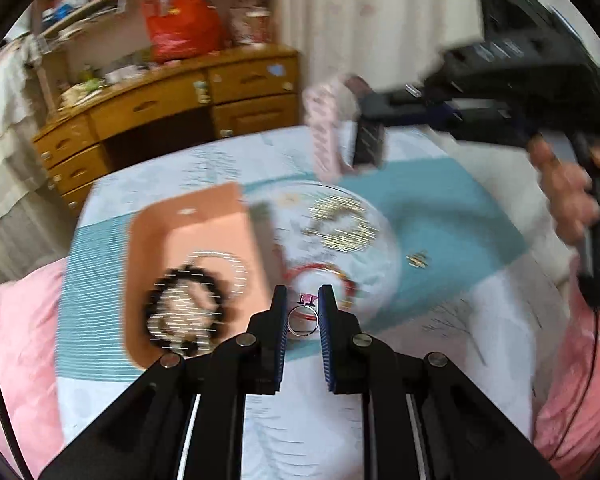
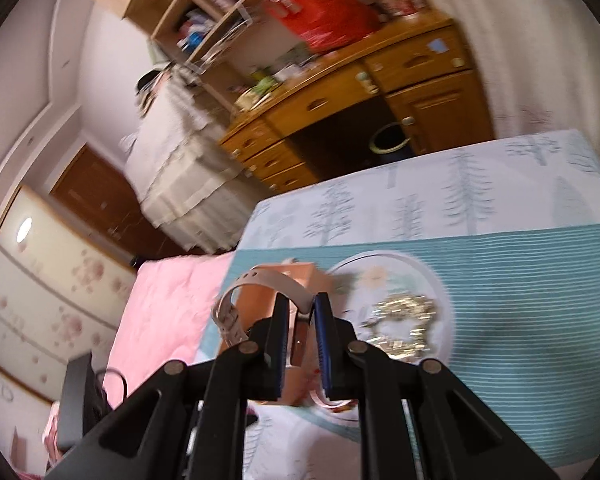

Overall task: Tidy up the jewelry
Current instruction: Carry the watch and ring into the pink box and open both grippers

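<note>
My left gripper [image 1: 303, 304] is shut on a silver ring with a pink stone [image 1: 303, 314], held above the near rim of a clear glass plate [image 1: 384, 236]. The plate holds a gold chain [image 1: 340, 222] and a red bracelet [image 1: 320, 274]. A peach tray [image 1: 188, 236] to its left holds a black bead bracelet [image 1: 186, 312]. My right gripper [image 2: 302, 312] is shut on a pale pink watch [image 2: 260, 284] by its strap, raised above the tray [image 2: 296, 276] and plate [image 2: 436, 280]. In the left wrist view the right gripper [image 1: 350, 140] hangs above the plate with the watch [image 1: 322, 128].
A small gold earring [image 1: 418, 259] lies on the teal cloth [image 1: 452, 216] right of the plate. A wooden desk [image 1: 180, 108] with a red bag [image 1: 184, 28] stands beyond the bed. Pink bedding [image 1: 16, 332] lies at the left.
</note>
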Demonstrator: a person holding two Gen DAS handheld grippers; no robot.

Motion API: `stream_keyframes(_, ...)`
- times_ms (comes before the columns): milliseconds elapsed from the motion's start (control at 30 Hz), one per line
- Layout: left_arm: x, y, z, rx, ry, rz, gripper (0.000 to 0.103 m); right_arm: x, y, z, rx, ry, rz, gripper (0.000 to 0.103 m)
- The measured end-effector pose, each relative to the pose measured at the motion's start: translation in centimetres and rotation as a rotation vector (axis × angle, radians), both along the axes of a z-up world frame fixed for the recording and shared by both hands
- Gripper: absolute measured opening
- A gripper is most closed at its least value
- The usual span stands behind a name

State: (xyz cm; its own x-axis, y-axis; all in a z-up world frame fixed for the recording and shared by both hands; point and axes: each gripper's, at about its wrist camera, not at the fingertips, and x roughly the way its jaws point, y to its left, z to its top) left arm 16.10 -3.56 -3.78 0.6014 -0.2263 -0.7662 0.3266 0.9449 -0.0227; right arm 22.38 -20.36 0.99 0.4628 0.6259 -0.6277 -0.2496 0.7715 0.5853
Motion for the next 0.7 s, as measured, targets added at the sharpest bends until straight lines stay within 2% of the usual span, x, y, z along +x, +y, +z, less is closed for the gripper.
stream_keyframes(100, 0.6, 2.0, 0.2, 0.021, -0.021, 0.073, 0.013, 0.2, 2.0, -0.5, 0.019, 0.021, 0.036, 0.013)
stream_keyframes(233, 1.9, 5.4, -0.1, -0.001, -0.021, 0.185, 0.013, 0.2, 4.8, -1.1, 0.009, 0.026, 0.058, 0.013)
stream_keyframes(467, 3.2, 8.6, -1.5, 0.025, 0.001, 0.311, 0.014, 0.4, 9.6, -3.4, -0.056, 0.047, 0.132, 0.014)
stream_keyframes(500, 3.3, 8.8, -1.9, 0.043, 0.010, 0.328, 0.023, 0.4, 10.4, -3.9, -0.073, 0.057, 0.144, 0.015)
stream_keyframes(533, 3.4, 8.9, -2.3, 0.062, 0.024, 0.347, 0.039, 0.5, 11.1, -4.4, -0.092, 0.072, 0.156, 0.017)
stream_keyframes(567, 3.5, 9.1, -2.4, 0.065, 0.031, 0.351, 0.048, 0.6, 11.5, -4.9, -0.096, 0.089, 0.167, 0.020)
stream_keyframes(600, 3.5, 9.3, -2.6, 0.060, 0.041, 0.355, 0.062, 0.6, 11.7, -5.2, -0.089, 0.100, 0.179, 0.023)
stream_keyframes(700, 3.2, 9.5, -2.4, 0.049, 0.044, 0.358, 0.065, 0.3, 11.9, -5.0, -0.086, 0.083, 0.190, 0.031)
